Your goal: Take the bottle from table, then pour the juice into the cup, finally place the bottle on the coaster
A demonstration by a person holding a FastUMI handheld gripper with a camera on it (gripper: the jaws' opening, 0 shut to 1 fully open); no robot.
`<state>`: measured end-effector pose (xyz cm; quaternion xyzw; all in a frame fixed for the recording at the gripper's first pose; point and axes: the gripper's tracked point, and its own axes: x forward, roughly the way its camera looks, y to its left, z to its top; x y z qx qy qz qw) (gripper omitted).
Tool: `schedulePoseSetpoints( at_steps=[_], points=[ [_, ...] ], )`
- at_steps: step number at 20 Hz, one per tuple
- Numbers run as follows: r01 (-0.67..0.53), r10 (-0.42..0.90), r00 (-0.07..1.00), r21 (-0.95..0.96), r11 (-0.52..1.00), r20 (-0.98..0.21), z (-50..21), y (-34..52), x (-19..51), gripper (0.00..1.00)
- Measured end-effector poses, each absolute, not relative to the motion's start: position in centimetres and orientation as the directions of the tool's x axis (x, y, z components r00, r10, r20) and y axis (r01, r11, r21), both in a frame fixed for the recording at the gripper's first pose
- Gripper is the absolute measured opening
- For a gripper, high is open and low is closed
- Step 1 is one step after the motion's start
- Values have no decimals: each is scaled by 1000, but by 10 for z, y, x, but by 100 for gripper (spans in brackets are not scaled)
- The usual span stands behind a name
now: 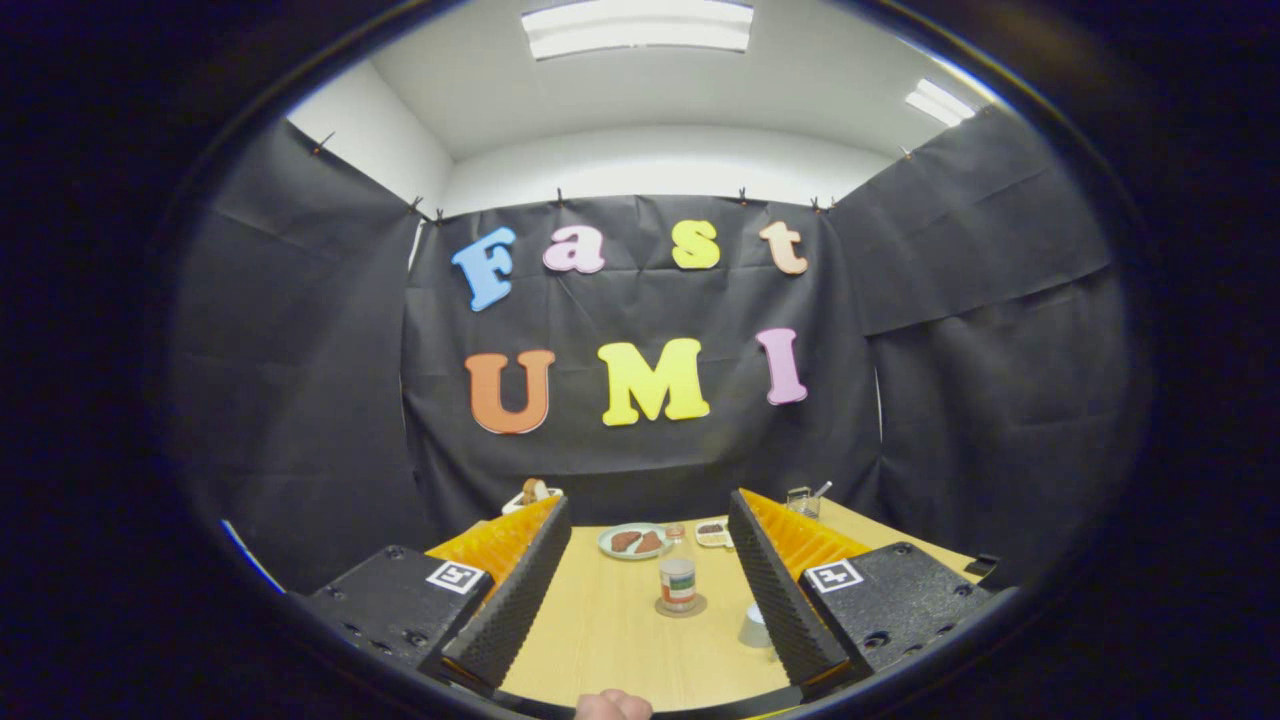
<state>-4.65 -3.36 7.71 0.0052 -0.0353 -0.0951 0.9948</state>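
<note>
A small clear bottle with a pale cap and a red-and-green label point(677, 578) stands upright on a round brown coaster point(681, 606) on the light wooden table point(610, 640). It sits between the two fingers and a little way ahead of them, touching neither. To its right, near the inner face of the right finger, a small grey cup point(755, 626) stands on the table, partly hidden by that finger. Beyond the bottle lies a pale green plate with brown pieces of food point(633, 541), and just right of that a small white dish holding something dark point(712, 533). Further back, a clear glass with a stick in it point(801, 500) stands on the right and a white dish with brownish items point(531, 495) on the left. The gripper point(640, 580) is spread wide, holding nothing. A bit of a hand point(612, 706) shows at the near edge of the table.
</note>
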Motion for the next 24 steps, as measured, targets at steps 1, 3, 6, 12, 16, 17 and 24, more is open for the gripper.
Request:
schedulePoseSetpoints(
  at_steps=[1, 3, 6, 12, 16, 17, 24],
  points=[
    [181, -181, 981, 14, 983, 75, 78, -30, -52, 100],
    [172, -171, 982, 4, 985, 79, 78, -25, -60, 100],
    [166, -165, 983, -2, 986, 75, 76, -23, -63, 100],
    [167, -167, 983, 8, 986, 80, 78, -32, -63, 100],
    [173, -174, 981, 20, 985, 84, 79, -44, -62, 100],
    [174, -175, 981, 21, 985, 81, 79, -46, -61, 100],
    [183, -184, 981, 29, 983, 63, 78, -54, -55, 100]
  ],
)
